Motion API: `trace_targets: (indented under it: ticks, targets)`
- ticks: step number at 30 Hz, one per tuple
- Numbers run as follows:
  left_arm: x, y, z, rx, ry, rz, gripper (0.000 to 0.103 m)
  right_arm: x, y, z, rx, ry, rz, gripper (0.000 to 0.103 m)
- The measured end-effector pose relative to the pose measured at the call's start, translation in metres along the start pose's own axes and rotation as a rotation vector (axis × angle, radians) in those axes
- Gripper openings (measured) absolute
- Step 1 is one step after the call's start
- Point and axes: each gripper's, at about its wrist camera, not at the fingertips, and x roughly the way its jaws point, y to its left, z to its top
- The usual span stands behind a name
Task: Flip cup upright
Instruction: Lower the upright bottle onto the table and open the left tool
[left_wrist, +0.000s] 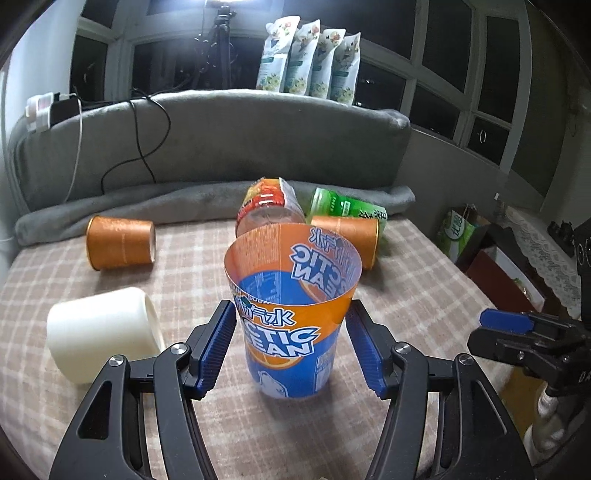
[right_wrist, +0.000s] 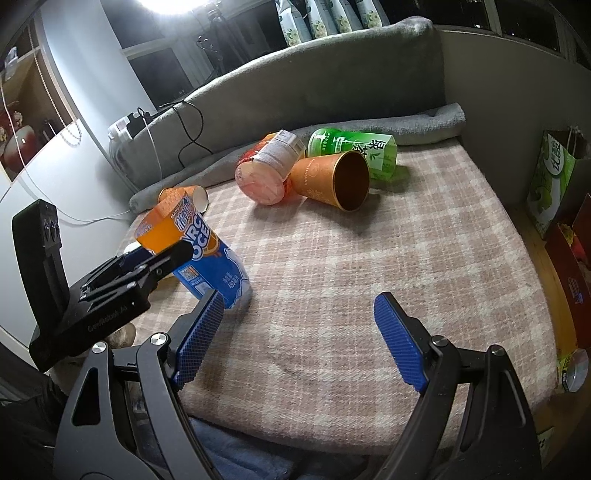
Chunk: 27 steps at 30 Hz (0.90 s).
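Left gripper (left_wrist: 291, 349): blue pads straddle the orange-and-blue cup (left_wrist: 291, 314); left pad at the wall, right pad showing a sliver of gap; firm contact cannot be confirmed. Cup stands mouth-up on the checked blanket (left_wrist: 424, 280), leaning slightly in the right view. Right gripper (right_wrist: 299, 339): fingers spread wide, holding nothing. Cup base partly hidden.

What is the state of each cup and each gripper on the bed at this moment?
Arctic Ocean cup: upright, mouth up, between the left fingers.
White cup: on its side.
Left orange cup: on its side.
Right orange cup: on its side, mouth toward the camera.
Green cup: on its side.
Red cup: on its side.
Left gripper: around the Arctic Ocean cup; contact unclear.
Right gripper: open, empty.
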Motion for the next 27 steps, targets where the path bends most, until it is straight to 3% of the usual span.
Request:
trace_targets:
  ticks: [6, 9, 19, 22, 27]
  targets:
    - [-0.009, -0.002, -0.003, 0.018, 0.004, -0.022, 0.062, -0.004, 0.007, 0.0, -0.018, -0.023, 0.0, 0.086]
    - [-0.014, 0.0, -0.003, 0.018, 0.013, -0.033, 0.068, -0.007, 0.012, 0.0, -0.033, -0.039, -0.002, 0.086]
    - [-0.039, 0.011, -0.008, -0.003, 0.008, -0.062, 0.072, -0.019, 0.036, 0.004, -0.115, -0.14, -0.066, 0.086]
    - [-0.053, 0.017, -0.01, -0.007, -0.013, -0.054, 0.072, -0.026, 0.043, 0.005, -0.135, -0.195, -0.089, 0.097]
    - [-0.083, 0.03, -0.008, 0.005, -0.107, 0.019, 0.073, -0.037, 0.053, 0.008, -0.158, -0.284, -0.129, 0.097]
